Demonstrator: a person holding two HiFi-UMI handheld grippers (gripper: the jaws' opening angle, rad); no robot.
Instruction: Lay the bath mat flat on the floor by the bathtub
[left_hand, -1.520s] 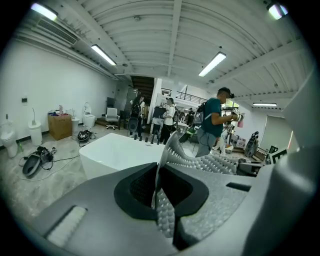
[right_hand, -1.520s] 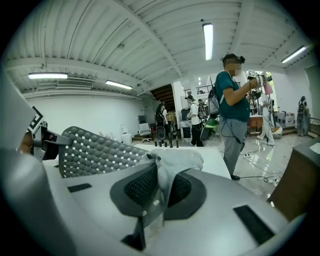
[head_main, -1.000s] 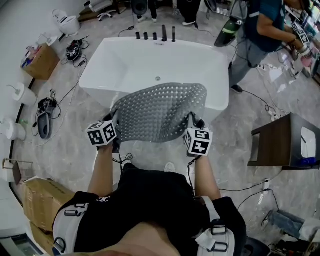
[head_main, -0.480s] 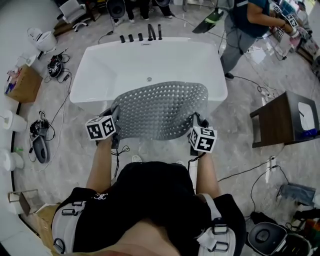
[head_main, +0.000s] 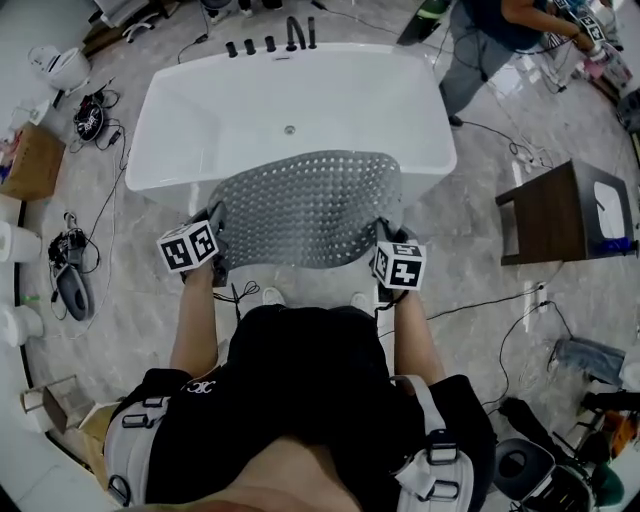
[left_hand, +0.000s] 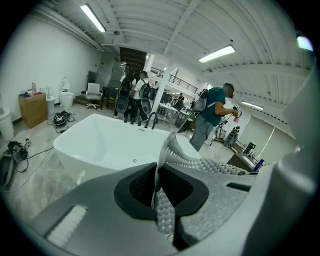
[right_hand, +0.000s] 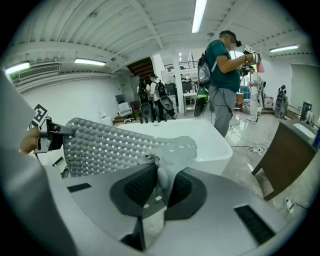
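Left claw (head_main: 218, 243): jaws nearly together, clamped on the bath mat (head_main: 305, 205) at its 7 o'clock corner. In the left gripper view the mat's edge stands upright between the dark pads (left_hand: 140, 186) and runs off toward 2 o'clock.

Right claw (head_main: 385, 242): jaws likewise pinched on the mat, at its 5 o'clock corner. In the right gripper view a crumpled fold of mat sits between the pads, and the sheet spreads away toward 10 o'clock.

Mat: grey, studded and perforated, stretched between my two claws and held in the air, not lying on the floor (head_main: 130, 290). It bows upward in the middle. Its far edge, at 12 o'clock, overlaps the near rim of the bathtub (head_main: 330, 100) in the head view; I cannot tell whether they touch.

Bathtub: white, at 12 o'clock from me, with dark taps (head_main: 270, 42) on its far rim.

Surroundings: a dark side table (head_main: 545, 215) at 3 o'clock, a standing person (head_main: 490, 30) at 1 o'clock, a cardboard box (head_main: 30, 160) at 10 o'clock.
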